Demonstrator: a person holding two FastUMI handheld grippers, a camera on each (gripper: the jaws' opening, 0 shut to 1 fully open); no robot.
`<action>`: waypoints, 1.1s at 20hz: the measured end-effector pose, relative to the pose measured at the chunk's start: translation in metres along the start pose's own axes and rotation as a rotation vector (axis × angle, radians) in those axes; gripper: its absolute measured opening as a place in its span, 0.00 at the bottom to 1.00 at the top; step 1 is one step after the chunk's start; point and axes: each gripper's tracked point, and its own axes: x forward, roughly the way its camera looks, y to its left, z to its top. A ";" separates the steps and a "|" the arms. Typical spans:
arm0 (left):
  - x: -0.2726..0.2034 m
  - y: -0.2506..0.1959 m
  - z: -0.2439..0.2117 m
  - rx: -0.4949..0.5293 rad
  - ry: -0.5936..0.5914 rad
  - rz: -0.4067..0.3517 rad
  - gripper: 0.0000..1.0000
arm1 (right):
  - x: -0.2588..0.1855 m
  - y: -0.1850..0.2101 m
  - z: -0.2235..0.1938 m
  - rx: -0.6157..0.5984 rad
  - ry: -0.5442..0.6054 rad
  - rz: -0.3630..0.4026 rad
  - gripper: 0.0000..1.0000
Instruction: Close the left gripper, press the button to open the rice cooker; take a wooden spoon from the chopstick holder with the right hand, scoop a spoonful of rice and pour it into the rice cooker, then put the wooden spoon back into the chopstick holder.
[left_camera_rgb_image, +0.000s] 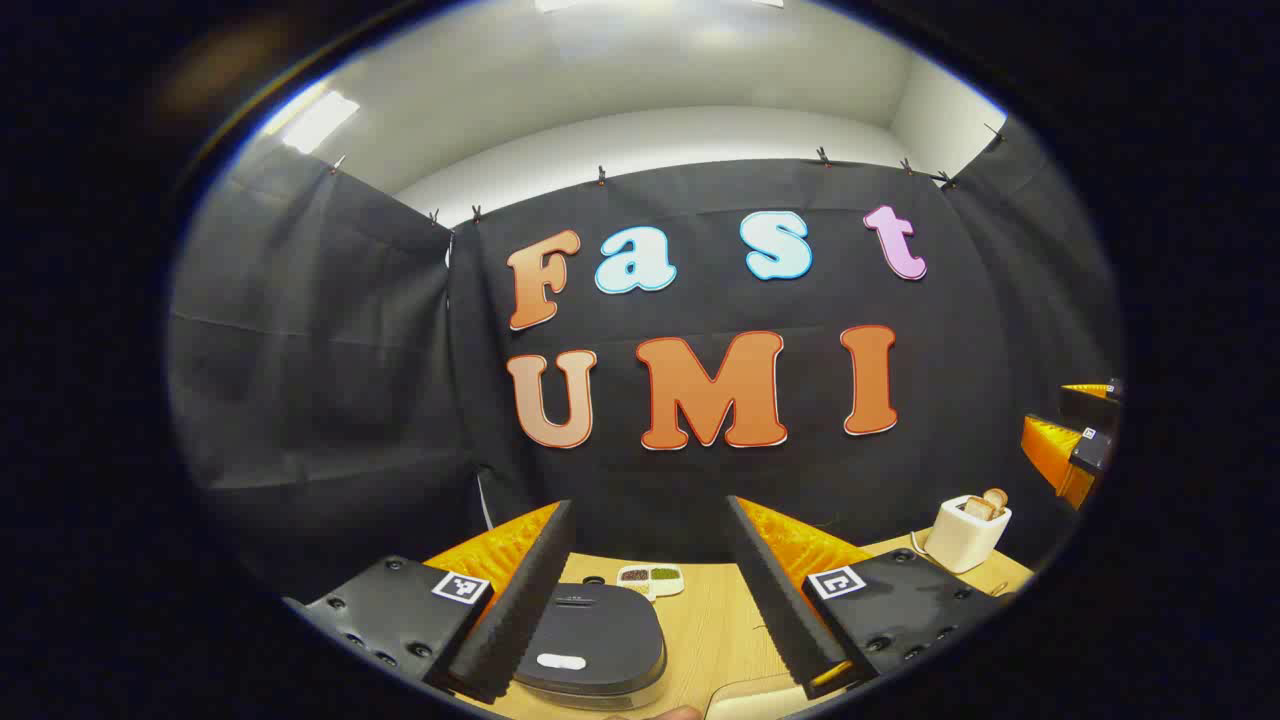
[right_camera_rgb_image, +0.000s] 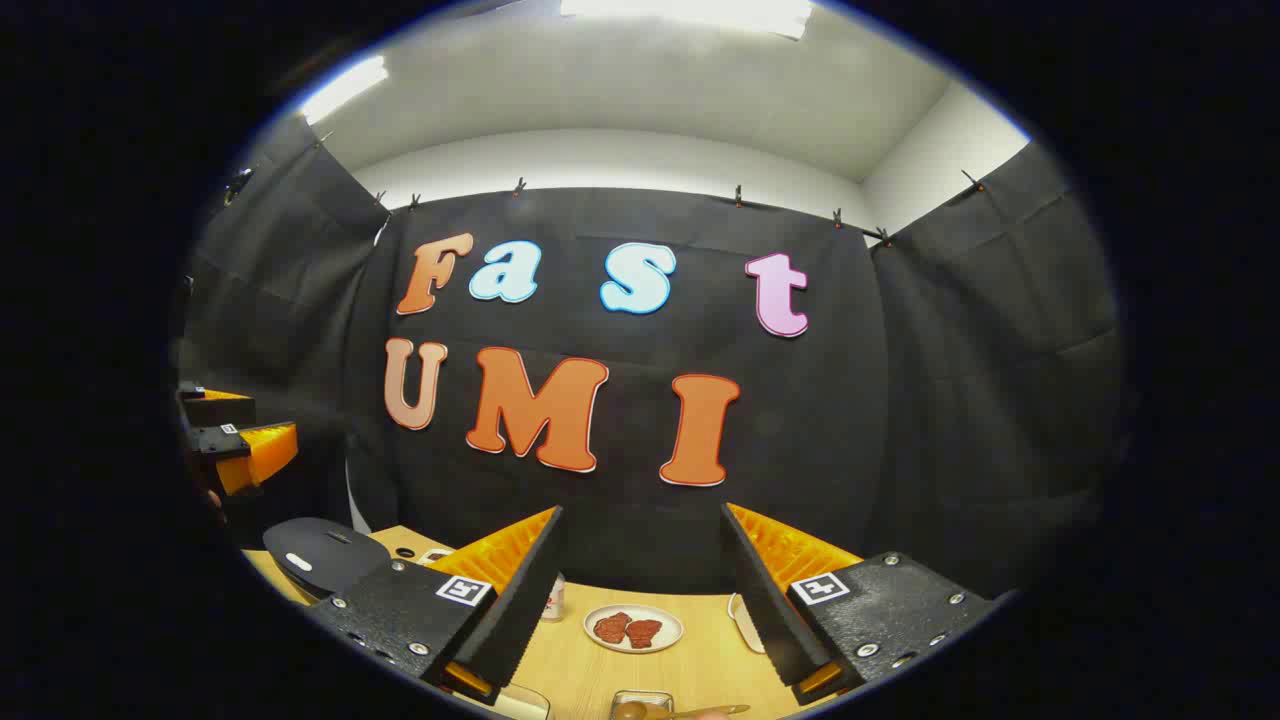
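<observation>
The rice cooker (left_camera_rgb_image: 590, 640) sits low between my left gripper's fingers, its dark lid down and a white button (left_camera_rgb_image: 560, 661) near the front. My left gripper (left_camera_rgb_image: 650, 510) is open, above and behind the cooker. At the right, a white chopstick holder (left_camera_rgb_image: 965, 535) stands with wooden handles (left_camera_rgb_image: 990, 500) sticking out. My right gripper (right_camera_rgb_image: 642, 512) is open and holds nothing. The right gripper view has the cooker (right_camera_rgb_image: 325, 555) at far left, with the left gripper (right_camera_rgb_image: 235, 440) above it. The right gripper (left_camera_rgb_image: 1085, 440) appears at the far right edge of the left gripper view.
A white divided dish (left_camera_rgb_image: 650, 578) with beans lies behind the cooker on the wooden table (left_camera_rgb_image: 720, 630). In the right gripper view a plate (right_camera_rgb_image: 633, 628) with red pieces, a small can (right_camera_rgb_image: 555, 600) and a clear container (right_camera_rgb_image: 640, 703) sit ahead.
</observation>
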 end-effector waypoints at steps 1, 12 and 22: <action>-0.003 0.000 -0.001 0.002 0.003 0.004 1.00 | 0.000 -0.002 0.000 0.000 0.002 -0.003 0.94; -0.011 -0.007 0.004 0.022 0.001 -0.021 1.00 | -0.008 -0.012 -0.006 -0.017 0.034 -0.003 0.94; -0.002 0.015 0.022 0.024 -0.018 -0.026 0.83 | -0.009 -0.034 -0.012 -0.020 0.038 -0.045 0.93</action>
